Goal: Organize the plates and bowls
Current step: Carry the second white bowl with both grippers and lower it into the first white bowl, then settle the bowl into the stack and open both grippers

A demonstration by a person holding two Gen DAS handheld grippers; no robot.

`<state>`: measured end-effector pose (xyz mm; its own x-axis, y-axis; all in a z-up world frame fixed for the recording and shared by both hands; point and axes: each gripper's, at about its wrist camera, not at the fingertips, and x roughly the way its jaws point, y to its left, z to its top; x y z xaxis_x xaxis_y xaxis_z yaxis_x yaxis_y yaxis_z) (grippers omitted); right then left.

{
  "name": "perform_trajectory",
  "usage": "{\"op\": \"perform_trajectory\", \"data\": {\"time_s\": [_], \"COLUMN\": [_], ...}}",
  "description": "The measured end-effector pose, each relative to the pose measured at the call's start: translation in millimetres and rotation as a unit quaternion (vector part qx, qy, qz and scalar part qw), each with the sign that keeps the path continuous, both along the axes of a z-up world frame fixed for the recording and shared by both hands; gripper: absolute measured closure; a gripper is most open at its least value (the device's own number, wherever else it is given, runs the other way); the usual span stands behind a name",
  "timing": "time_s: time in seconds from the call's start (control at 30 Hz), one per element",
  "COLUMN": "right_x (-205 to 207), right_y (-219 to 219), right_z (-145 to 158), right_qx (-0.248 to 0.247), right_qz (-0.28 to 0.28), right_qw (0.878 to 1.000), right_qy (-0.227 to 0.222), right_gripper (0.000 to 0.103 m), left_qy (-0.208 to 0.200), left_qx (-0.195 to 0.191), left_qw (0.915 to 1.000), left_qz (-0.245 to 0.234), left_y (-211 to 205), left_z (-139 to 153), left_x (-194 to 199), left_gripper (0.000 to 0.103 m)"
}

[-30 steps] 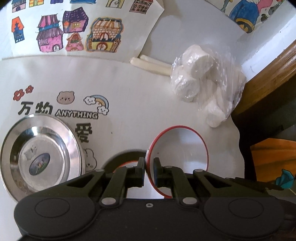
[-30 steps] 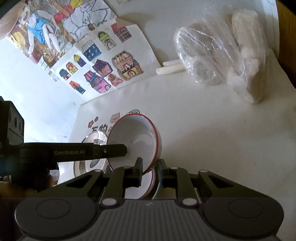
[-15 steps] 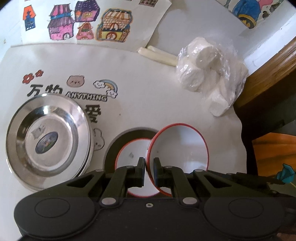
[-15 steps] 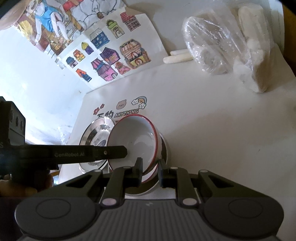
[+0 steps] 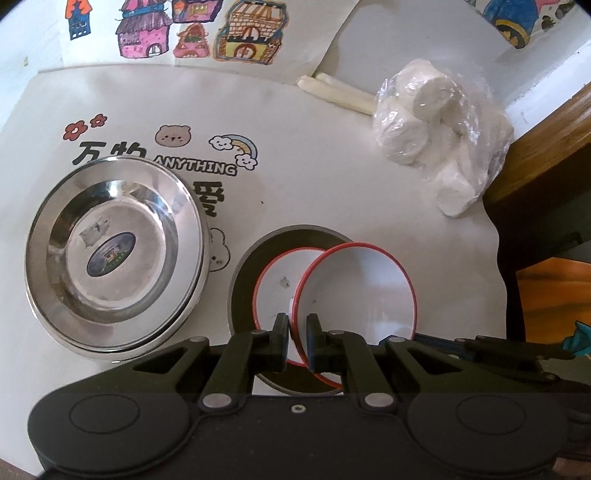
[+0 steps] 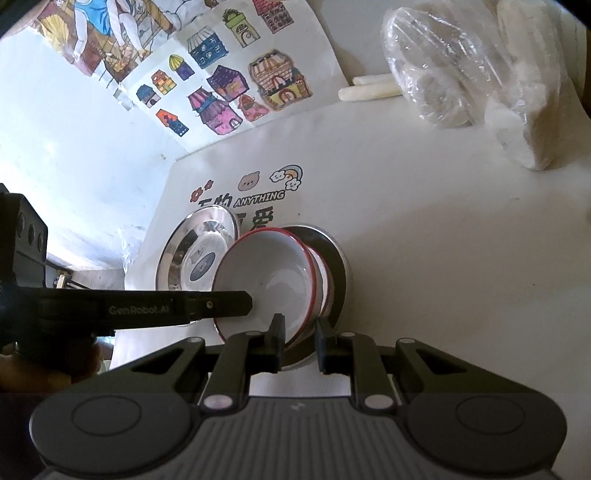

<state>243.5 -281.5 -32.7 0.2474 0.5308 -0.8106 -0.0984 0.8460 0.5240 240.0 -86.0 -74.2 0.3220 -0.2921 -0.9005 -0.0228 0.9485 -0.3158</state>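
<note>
Steel plates (image 5: 114,254), left: polished metal, mirror-glossy w/ glare, printed sticker at centre. Two white bowls (image 5: 356,291) w/ red rims, near centre: smooth glazed or enamel look, soft sheen; can't tell which. Dark dish (image 5: 243,273) under them: matt face, metal-looking edge. Table cover (image 5: 332,177): smooth matt white sheet w/ printed cartoons. Far drawing (image 5: 192,33): paper, matt. Bag (image 5: 443,129), far right: crinkly clear glossy plastic over chalky white lumps. Right edge: varnished wood (image 5: 546,140). Grippers: matt black plastic
</note>
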Motion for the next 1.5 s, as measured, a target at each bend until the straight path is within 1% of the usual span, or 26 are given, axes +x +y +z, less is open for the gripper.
{"op": "perform_trajectory", "data": {"time_s": [0.53,0.83,1.1,1.5], "right_x": [8,11,15,18], "right_y": [13,14,13,9], "right_z": [-6,-9,-11,-16], "right_qx": [0.003,0.005,0.003,0.001], "right_qz": [0.019,0.024,0.023,0.015], "right_qw": [1.000,1.000,0.999,1.000], "right_qy": [0.011,0.017,0.022,0.027], "right_gripper": [0.084,0.084,0.083,0.083], "left_qy": [0.017,0.020,0.026,0.024], "left_qx": [0.016,0.023,0.032,0.041], "left_qw": [0.9996,0.9994,0.9991,0.9989], "left_qz": [0.013,0.016,0.011,0.001], "left_y": [6,5,3,-2], "left_z": [-3,-3,-6,-8], "left_x": [1,5,9,13], "left_gripper": [0.094,0.094,0.094,0.094]}}
